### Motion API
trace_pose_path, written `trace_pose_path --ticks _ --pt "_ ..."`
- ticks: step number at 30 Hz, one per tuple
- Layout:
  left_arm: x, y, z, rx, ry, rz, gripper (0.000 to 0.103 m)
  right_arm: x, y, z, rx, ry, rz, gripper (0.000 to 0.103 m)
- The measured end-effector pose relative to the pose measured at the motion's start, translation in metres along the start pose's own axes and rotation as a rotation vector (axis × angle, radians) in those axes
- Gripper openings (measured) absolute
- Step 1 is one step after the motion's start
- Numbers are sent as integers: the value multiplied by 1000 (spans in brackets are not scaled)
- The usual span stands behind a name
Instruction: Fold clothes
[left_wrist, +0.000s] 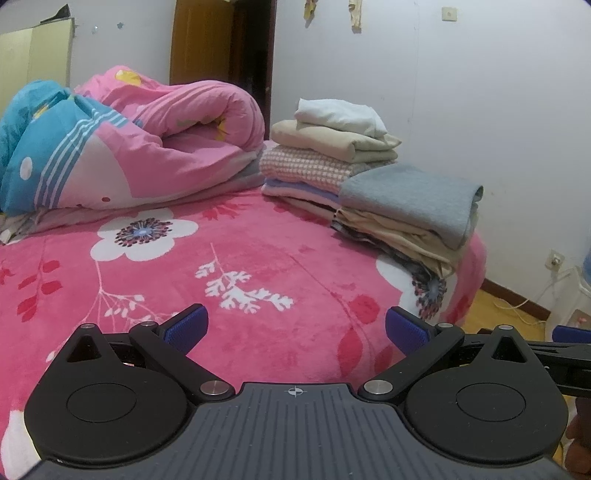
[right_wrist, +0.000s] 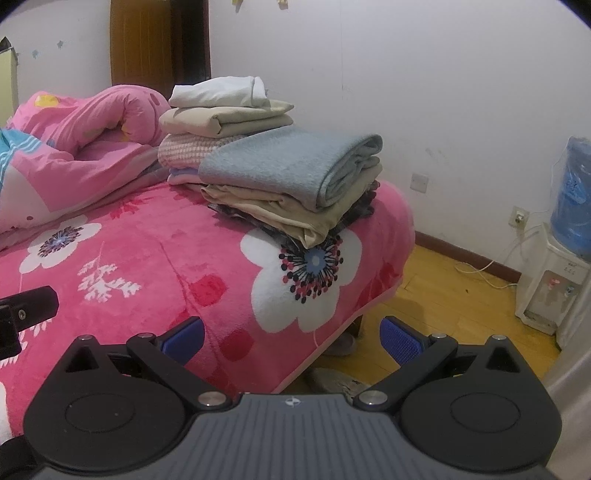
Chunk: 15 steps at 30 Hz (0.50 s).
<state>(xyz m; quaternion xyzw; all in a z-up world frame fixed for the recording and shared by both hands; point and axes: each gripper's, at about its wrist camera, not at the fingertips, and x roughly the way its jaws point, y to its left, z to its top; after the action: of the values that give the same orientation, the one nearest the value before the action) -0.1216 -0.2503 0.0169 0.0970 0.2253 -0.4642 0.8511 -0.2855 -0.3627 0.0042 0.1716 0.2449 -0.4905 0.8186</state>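
Left gripper (left_wrist: 296, 329) nearest, blue pads (left_wrist: 186, 328) spread wide, nothing between them, hovering over the pink floral blanket (left_wrist: 258, 258). Right gripper (right_wrist: 291, 338) same: pads (right_wrist: 400, 341) spread wide, empty, poised over the bed's near corner, half above blanket, half above wooden floor (right_wrist: 436, 295). Black part of the other gripper poking in at the left edge of the right wrist view, and at the right edge of the left wrist view.

Further in, on the blanket near the bed's right edge: front stack of folded clothes (right_wrist: 295, 199), grey-blue towel-like piece (right_wrist: 291, 162) on top, beige layers under it, dark patterned piece at the bottom, sitting at the corner of the bed on a big white flower print. Just behind and touching it, second taller stack (left_wrist: 325, 155): white piece (left_wrist: 340, 114) on top, beige folded piece, pink checked piece, lilac and pale layers beneath.

Left of the stacks, rolled pink quilt (left_wrist: 177, 133) with blue section (left_wrist: 33, 140), bunched along the far side of the bed.

On floor to the right: water dispenser (right_wrist: 554, 280) with blue bottle (right_wrist: 572, 199), white cable trailing to a wall socket (right_wrist: 519, 218). Slipper-like shape under the bed edge, unclear.

Farthest: white wall, brown wooden door (left_wrist: 221, 40), pale wardrobe (left_wrist: 37, 55) at far left.
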Motion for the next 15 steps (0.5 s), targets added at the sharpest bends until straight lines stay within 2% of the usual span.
trace_pose_path --ticks 15 --pt "-1 -2 1 5 -2 -20 103 -2 5 2 -14 5 7 103"
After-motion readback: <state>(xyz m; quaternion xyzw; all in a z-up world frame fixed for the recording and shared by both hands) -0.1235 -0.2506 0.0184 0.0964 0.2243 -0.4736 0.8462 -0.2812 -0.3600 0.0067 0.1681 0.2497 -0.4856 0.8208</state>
